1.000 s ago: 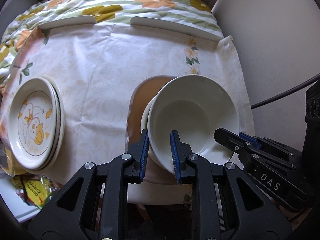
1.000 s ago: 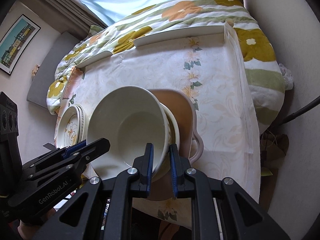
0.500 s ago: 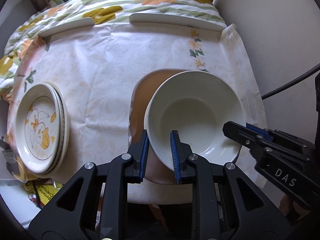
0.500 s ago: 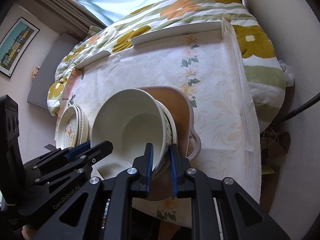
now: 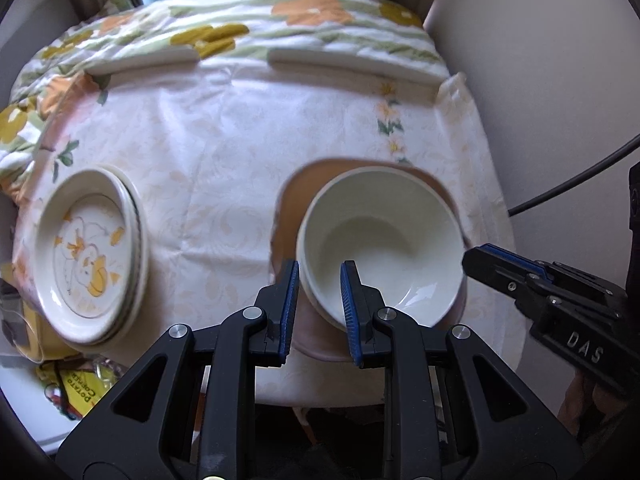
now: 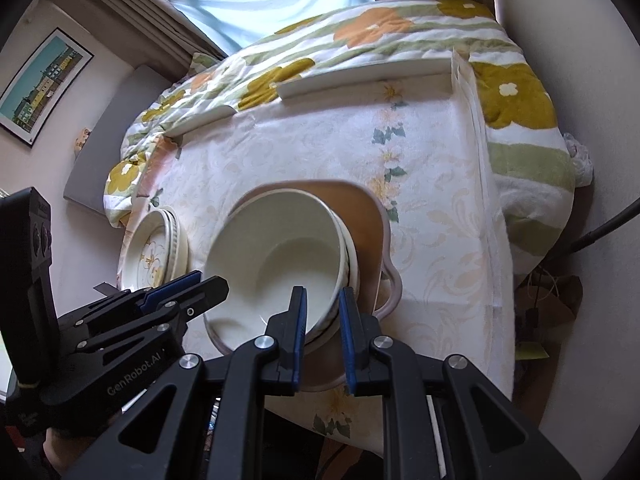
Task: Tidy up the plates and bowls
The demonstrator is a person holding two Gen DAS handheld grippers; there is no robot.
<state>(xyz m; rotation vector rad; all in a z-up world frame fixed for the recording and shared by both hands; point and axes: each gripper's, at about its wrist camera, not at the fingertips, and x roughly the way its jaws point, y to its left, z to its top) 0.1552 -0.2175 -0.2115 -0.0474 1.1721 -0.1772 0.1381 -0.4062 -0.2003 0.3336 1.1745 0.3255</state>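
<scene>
Item, worktop [image 5: 224,168]: pale cloth with a faint flower print is covering it, a flowered quilt [image 5: 248,28] is lying beyond, a window is lighting the far end.

Item, tan tray [image 6: 366,216]: it is sitting near the right edge of the worktop, carrying the white bowl stack [image 5: 380,240].

Item, top bowl of that stack: I am gripping its near rim with my left tongs [image 5: 320,300], narrow, one pad inside and one outside the wall. My right tongs [image 6: 323,316] are pinching the rim on the opposite side, also narrow. Whether the pads are catching only the top bowl or the one beneath as well, I cannot tell.

Item, duck plates [image 5: 90,252]: they are resting stacked at the left of the worktop, well apart from the tray.

Step in hand, as I am judging it: seating the bowl squarely on its stack.

Next move: letting both rims go evenly, without tipping the stack.
</scene>
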